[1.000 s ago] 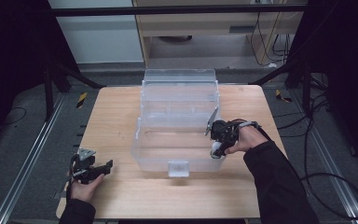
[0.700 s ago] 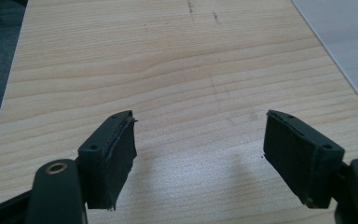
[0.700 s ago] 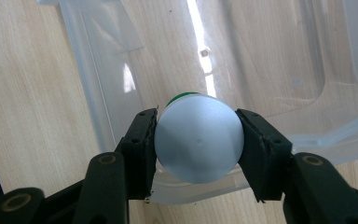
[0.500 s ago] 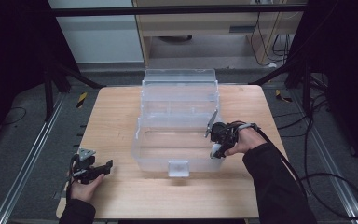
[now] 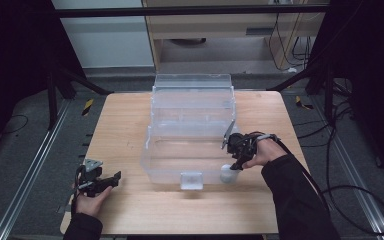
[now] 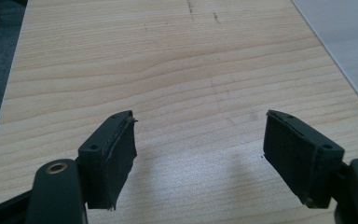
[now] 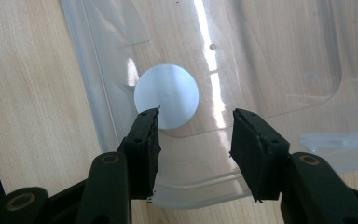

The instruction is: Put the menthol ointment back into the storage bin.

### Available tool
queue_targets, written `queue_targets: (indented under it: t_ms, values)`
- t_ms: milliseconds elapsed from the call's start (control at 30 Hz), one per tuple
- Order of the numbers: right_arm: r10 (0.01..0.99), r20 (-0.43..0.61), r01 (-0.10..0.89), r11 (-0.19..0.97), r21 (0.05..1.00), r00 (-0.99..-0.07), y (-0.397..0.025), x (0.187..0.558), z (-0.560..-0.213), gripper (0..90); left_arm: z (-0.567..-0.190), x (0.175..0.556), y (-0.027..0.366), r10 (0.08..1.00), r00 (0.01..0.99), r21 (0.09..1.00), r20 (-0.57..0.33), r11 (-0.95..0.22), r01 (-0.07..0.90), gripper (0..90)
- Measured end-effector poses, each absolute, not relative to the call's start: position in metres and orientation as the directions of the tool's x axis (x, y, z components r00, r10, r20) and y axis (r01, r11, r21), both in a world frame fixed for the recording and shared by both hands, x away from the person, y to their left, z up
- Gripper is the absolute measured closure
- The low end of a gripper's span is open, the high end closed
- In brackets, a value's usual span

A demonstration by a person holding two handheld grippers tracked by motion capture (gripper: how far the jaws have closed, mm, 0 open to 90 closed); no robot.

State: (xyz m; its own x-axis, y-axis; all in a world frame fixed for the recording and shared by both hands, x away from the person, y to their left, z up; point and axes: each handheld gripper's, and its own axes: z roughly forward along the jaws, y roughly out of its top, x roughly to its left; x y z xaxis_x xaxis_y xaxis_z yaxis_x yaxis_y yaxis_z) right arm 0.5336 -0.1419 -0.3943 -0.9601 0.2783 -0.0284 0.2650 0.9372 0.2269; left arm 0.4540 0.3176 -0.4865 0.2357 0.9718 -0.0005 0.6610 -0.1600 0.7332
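A clear plastic storage box (image 5: 190,150) stands mid-table with its lid tipped open at the back. A small white round object (image 5: 228,173) sits in its front right corner; from above it reads as a white disc (image 7: 166,95) seen through the clear plastic. My right gripper (image 5: 236,156) hangs just above that corner, pointing down, its jaws open (image 7: 196,126) and the disc just beyond the left fingertip. My left gripper (image 5: 114,178) rests low over the table's front left, open (image 6: 200,135) with bare wood between its fingers.
The wooden table (image 5: 130,120) has free room left and in front of the box. A box latch (image 5: 191,180) juts from the front wall. Dark metal frame legs and cables lie on the floor around the table.
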Motion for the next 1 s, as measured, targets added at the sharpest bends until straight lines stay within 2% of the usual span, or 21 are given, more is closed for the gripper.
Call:
queue_targets:
  t_ms: [200,467,800,1000]
  values:
    - [0.29,-0.045,0.268,0.926,0.268,-0.956,-0.144,0.53,-0.389,49.8,-0.486,0.454,0.318,0.972,0.234,0.733,-0.001,-0.159,0.661,24.6]
    - [0.408,-0.097,0.325,0.83,0.453,-0.908,-0.162,0.522,-0.366,40.1,-0.486,0.454,0.318,0.971,0.237,0.734,-0.005,-0.158,0.661,25.0]
    - [0.617,-0.107,0.384,0.605,0.697,-0.779,-0.208,0.495,-0.361,27.9,-0.486,0.453,0.318,0.968,0.249,0.73,-0.017,-0.158,0.665,29.1]
    - [0.736,-0.032,0.416,0.417,0.808,-0.676,-0.238,0.477,-0.374,21.3,-0.486,0.453,0.318,0.967,0.252,0.73,-0.028,-0.152,0.667,33.4]
